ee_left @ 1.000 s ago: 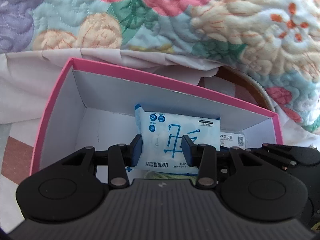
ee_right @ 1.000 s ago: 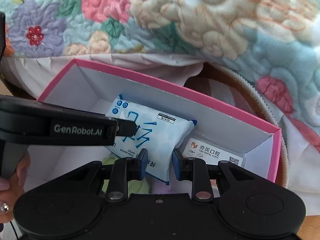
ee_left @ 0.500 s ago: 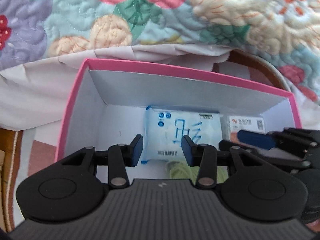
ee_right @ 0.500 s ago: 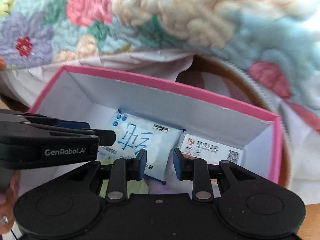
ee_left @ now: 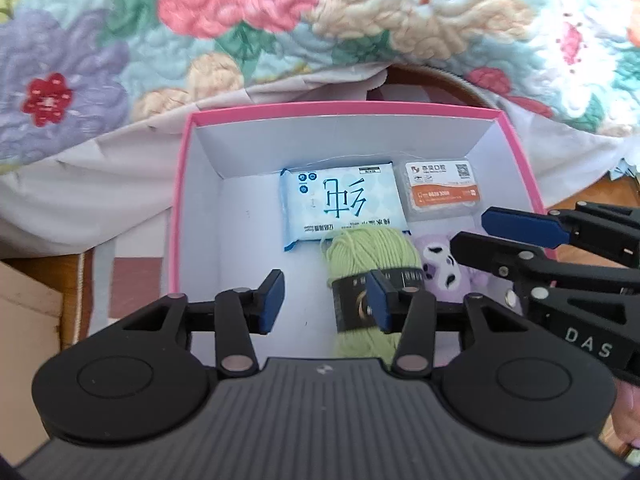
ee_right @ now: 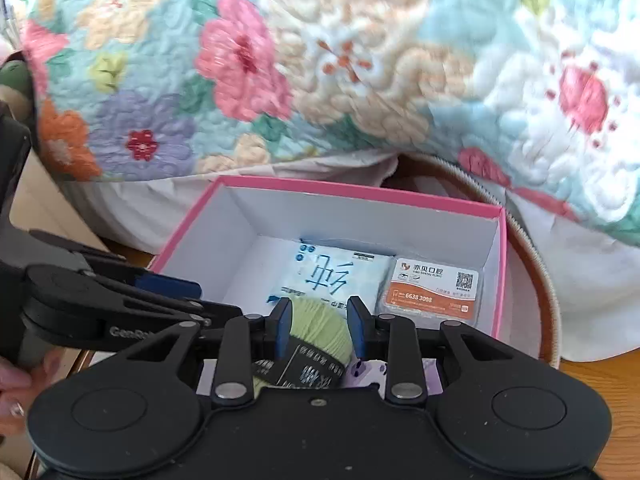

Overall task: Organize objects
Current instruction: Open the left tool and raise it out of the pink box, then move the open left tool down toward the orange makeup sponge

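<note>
A pink box [ee_left: 178, 208] with white inside holds a blue-and-white wipes pack [ee_left: 340, 204], an orange-and-white card case [ee_left: 440, 190], a green yarn skein [ee_left: 368, 256] with a black band, and a purple plush toy [ee_left: 444, 268]. My left gripper [ee_left: 326, 300] is open and empty above the box's near side. My right gripper [ee_right: 320, 326] is open and empty above the yarn [ee_right: 318, 334], apart from it. The box [ee_right: 498, 280], wipes [ee_right: 332, 276] and card case [ee_right: 434, 290] also show in the right wrist view. The plush [ee_right: 368, 370] is mostly hidden there.
A floral quilt [ee_left: 280, 20] and white sheet [ee_left: 100, 184] rise behind the box. A brown round basket rim [ee_right: 536, 280] curves behind and right of the box. Wooden floor [ee_right: 600, 392] lies at the right. A cardboard edge [ee_left: 24, 312] is at the left.
Both grippers have pulled back and up from the box. The wipes pack now lies flat on the box floor, and the yarn and plush have come into view.
</note>
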The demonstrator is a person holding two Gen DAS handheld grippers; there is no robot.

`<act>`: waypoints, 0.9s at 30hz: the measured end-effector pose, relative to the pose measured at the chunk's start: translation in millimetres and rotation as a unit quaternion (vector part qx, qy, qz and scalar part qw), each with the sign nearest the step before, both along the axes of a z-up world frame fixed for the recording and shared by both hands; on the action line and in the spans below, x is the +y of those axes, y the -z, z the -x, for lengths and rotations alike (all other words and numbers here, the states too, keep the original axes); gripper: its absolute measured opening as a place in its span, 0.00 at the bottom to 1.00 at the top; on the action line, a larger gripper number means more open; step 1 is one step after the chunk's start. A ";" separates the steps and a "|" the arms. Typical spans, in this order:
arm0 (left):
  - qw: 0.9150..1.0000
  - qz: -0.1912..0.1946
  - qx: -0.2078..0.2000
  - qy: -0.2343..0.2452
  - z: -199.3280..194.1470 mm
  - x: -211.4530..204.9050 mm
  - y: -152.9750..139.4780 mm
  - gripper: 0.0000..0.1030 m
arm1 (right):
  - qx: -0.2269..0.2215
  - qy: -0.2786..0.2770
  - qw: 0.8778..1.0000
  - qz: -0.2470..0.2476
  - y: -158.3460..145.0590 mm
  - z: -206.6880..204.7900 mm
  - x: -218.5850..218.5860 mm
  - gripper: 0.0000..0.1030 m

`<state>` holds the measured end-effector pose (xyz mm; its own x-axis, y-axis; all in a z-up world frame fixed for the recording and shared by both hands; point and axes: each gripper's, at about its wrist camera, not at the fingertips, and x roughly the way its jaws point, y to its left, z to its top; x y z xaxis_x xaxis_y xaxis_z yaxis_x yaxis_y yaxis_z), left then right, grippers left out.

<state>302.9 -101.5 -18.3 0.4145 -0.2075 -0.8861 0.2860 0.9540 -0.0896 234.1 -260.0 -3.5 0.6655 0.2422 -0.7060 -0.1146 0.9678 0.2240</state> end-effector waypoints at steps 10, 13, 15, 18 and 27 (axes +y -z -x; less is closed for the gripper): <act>1.000 -0.011 0.019 0.003 48.0 15.9 -38.4 0.66 | -0.007 -0.010 1.000 0.021 -31.4 43.9 10.4 0.47; 1.000 -0.006 0.009 0.002 62.4 20.0 -47.5 0.68 | -0.003 -0.016 0.999 0.030 -40.4 54.9 14.3 0.52; 1.000 -0.007 0.002 -0.009 74.6 25.6 -57.5 0.70 | -0.006 -0.017 0.999 0.029 -48.2 63.5 14.7 0.54; 0.999 -0.011 -0.002 -0.044 86.9 38.5 -69.2 0.73 | -0.013 -0.018 0.999 0.032 -58.2 75.5 15.2 0.62; 0.998 -0.011 0.007 -0.056 113.9 64.9 -72.6 0.73 | -0.020 -0.031 0.998 0.047 -74.7 109.0 16.9 0.75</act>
<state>189.0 -36.6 54.2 0.4222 -0.1402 -0.8956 0.1763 0.9818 -0.0706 125.1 -243.1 71.2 0.6792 0.2180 -0.7008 -0.1825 0.9750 0.1263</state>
